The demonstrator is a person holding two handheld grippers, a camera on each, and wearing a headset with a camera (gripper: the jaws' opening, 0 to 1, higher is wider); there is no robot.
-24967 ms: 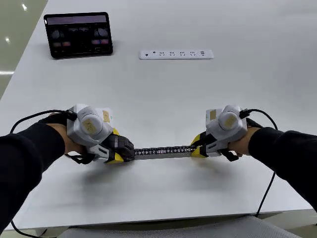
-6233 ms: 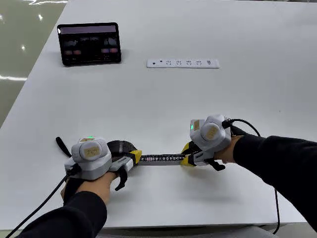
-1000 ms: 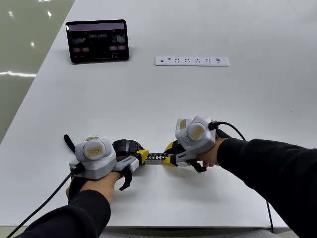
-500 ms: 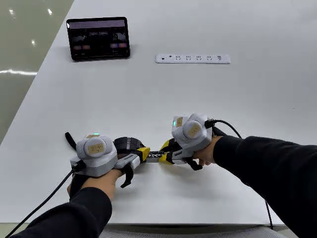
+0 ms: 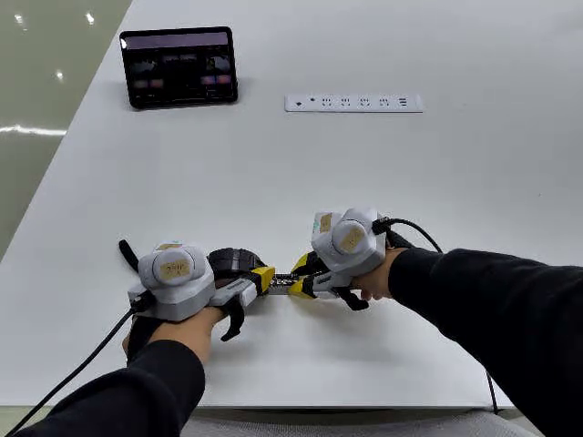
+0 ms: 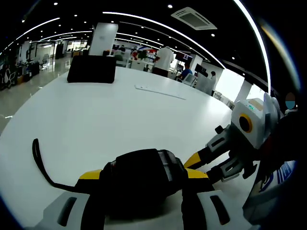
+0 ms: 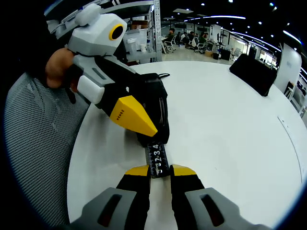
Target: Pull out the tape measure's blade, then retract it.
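Now the black round tape measure [image 5: 235,267] sits on the white table [image 5: 364,164], close to me. My left gripper [image 6: 144,175] hugs its case. My right gripper [image 7: 159,171] pinches the short numbered blade [image 7: 157,160]. I should feed it in slowly and straight.

Your left gripper [image 5: 253,280] clasps the black tape measure [image 5: 230,263] near the front edge of the white table [image 5: 410,182]. Your right gripper [image 5: 299,280] faces it from the other side. Its yellow tips pinch the blade [image 5: 281,282], of which a short piece shows between the two grippers. Far behind them a dark tablet [image 5: 178,66] stands upright, and a white power strip [image 5: 353,103] lies flat to its right.
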